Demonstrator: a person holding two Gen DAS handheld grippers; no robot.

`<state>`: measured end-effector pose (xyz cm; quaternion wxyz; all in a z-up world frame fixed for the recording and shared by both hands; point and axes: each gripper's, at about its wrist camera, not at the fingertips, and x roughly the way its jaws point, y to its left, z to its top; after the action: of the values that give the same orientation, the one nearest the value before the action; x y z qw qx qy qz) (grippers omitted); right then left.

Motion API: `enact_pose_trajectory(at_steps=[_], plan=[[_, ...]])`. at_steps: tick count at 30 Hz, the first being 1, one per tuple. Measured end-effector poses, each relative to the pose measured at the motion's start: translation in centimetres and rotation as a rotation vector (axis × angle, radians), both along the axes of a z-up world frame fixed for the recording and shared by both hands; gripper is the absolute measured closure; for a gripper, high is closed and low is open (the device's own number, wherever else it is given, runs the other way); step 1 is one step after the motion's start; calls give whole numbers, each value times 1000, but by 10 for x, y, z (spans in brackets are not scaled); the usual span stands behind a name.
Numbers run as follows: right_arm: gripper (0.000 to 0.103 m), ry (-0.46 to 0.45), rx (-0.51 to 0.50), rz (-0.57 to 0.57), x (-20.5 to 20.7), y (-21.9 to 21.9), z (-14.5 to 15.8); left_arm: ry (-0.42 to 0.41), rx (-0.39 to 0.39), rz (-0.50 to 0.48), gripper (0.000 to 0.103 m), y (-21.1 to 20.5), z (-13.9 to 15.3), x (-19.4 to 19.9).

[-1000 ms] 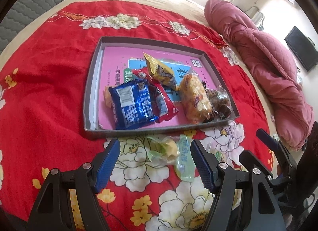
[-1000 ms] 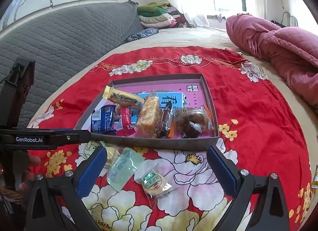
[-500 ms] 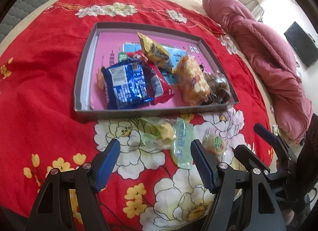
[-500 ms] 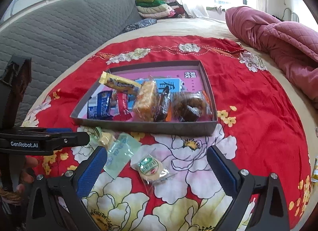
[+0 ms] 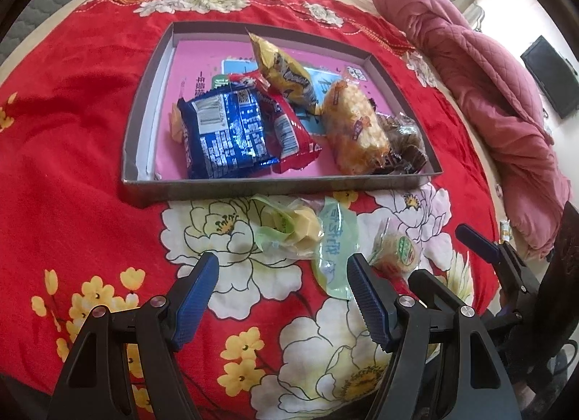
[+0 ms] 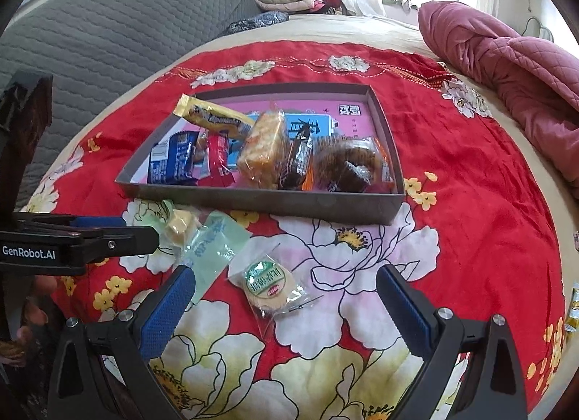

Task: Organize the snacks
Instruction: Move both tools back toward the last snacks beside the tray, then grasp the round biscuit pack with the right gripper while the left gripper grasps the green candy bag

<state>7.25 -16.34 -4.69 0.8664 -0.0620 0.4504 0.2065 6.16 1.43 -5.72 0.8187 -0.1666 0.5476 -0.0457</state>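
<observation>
Your left gripper (image 5: 282, 271) and right gripper (image 6: 286, 286) both spread wide, holding nothing, low in frame above three loose clear-wrapped snacks (image 6: 269, 282) beside the shallow grey cardboard tray (image 6: 275, 203).

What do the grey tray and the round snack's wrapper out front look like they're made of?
The tray looks like matte grey cardboard: thin straight walls, folded corners, printed pink lining inside. The round snack sits in what seems clear glossy plastic film: it glints, creases at the sealed edges, and the biscuit shows through under a green printed label.
</observation>
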Motion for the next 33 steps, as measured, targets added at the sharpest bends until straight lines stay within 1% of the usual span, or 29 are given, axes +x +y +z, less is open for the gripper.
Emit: enact_pose_trajectory(at_steps=[20, 33], plan=[[2, 48, -76, 29, 5, 10, -23, 54, -10, 0, 28, -9, -22, 12], [2, 61, -112, 44, 8, 13, -32, 58, -7, 10, 28, -9, -27, 20]])
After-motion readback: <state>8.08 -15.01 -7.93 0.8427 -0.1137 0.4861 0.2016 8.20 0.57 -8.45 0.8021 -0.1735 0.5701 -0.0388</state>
